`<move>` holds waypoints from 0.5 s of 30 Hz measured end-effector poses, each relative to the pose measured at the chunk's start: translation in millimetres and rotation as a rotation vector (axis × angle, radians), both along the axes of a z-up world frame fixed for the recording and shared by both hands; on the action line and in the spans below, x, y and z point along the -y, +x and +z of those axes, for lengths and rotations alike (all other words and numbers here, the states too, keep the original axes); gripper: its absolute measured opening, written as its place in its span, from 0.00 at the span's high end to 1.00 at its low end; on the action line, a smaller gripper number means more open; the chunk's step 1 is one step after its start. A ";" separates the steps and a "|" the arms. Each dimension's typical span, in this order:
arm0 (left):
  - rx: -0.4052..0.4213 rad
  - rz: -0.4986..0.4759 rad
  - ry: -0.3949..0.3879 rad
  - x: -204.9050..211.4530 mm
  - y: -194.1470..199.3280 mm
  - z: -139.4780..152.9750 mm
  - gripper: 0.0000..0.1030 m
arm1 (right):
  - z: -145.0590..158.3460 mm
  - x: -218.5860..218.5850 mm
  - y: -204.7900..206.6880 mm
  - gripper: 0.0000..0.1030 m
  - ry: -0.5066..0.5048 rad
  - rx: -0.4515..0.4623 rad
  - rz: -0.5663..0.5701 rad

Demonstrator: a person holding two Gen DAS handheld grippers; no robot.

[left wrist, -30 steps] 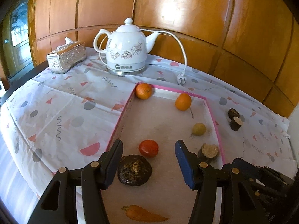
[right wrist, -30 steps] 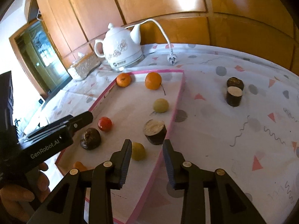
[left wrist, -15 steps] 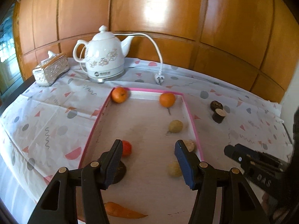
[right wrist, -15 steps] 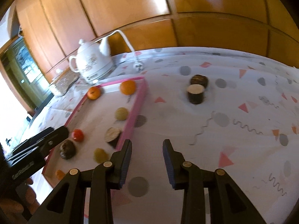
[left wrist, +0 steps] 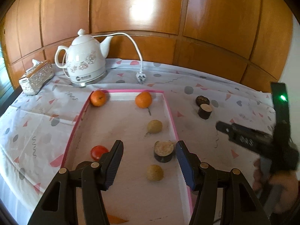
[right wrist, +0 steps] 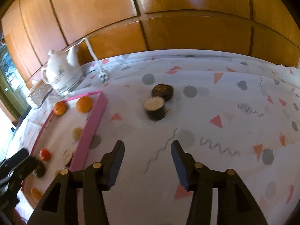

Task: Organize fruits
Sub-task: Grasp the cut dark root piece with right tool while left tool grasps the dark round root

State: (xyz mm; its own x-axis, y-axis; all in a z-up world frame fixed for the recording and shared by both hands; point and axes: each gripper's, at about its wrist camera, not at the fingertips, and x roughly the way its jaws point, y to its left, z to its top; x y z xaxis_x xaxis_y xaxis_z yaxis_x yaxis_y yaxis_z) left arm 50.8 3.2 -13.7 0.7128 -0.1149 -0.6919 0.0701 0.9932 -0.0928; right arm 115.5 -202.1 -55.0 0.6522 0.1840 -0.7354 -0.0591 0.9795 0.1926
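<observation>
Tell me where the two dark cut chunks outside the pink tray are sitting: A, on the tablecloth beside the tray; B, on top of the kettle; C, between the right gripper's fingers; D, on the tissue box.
A: the two dark chunks sit on the patterned tablecloth, off to the side of the pink tray, well ahead of the open right gripper.

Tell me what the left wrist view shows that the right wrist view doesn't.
Only the left wrist view shows the left gripper, jaws open, and the yellow fruit between them. Only the right wrist view shows the right gripper, jaws open over bare tablecloth. Both share the kettle, the pink-rimmed tray, two oranges and two dark pieces outside the tray.
</observation>
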 end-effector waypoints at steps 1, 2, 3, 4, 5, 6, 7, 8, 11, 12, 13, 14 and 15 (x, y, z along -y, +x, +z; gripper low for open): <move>-0.002 -0.004 -0.002 0.9 1.8 -0.1 0.43 | -0.3 2.1 4.8 0.48 -0.002 0.000 -0.007; -0.004 -0.009 -0.007 2.1 3.9 -0.3 0.43 | -0.8 3.4 10.5 0.48 -0.004 -0.002 -0.014; -0.005 -0.011 -0.008 3.0 5.2 -0.6 0.43 | -1.6 4.6 17.5 0.48 -0.006 -0.006 -0.021; -0.009 -0.013 -0.011 3.9 7.1 -0.8 0.43 | -2.7 5.6 27.1 0.47 -0.007 -0.010 -0.028; -0.014 -0.015 -0.017 4.5 9.5 -1.2 0.43 | -3.5 5.7 33.5 0.47 -0.008 -0.015 -0.034; -0.016 -0.016 -0.022 5.4 10.6 -1.1 0.43 | -4.0 4.6 38.1 0.47 -0.008 -0.019 -0.034; -0.017 -0.018 -0.024 6.5 12.3 -1.0 0.43 | -5.2 2.7 46.1 0.47 -0.007 -0.024 -0.031; -0.017 -0.020 -0.024 7.9 14.4 -0.6 0.43 | -6.0 1.4 49.8 0.47 -0.010 -0.026 -0.031; -0.018 -0.024 -0.025 11.6 20.4 0.7 0.43 | -12.6 -8.1 66.4 0.47 -0.031 -0.039 -0.022; -0.018 -0.026 -0.024 12.8 22.4 1.3 0.43 | -14.4 -9.6 68.9 0.47 -0.046 -0.040 -0.024; -0.019 -0.029 -0.023 14.0 25.2 2.0 0.43 | -18.1 -12.2 74.2 0.47 -0.057 -0.043 -0.023; -0.019 -0.031 -0.026 15.4 27.8 3.2 0.43 | -20.5 -13.2 77.4 0.50 -0.060 -0.049 -0.021; -0.016 -0.037 -0.028 17.7 30.5 4.9 0.43 | -25.5 -15.0 81.9 0.56 -0.080 -0.067 -0.020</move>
State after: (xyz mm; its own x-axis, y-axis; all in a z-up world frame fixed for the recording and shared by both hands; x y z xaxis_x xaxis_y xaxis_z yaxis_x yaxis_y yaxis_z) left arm 81.3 -14.6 -8.8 0.6964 -0.1601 -0.6996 0.1045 0.9870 -0.1219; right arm 197.4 -187.1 -80.5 0.6039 0.1097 -0.7895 -0.0285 0.9928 0.1161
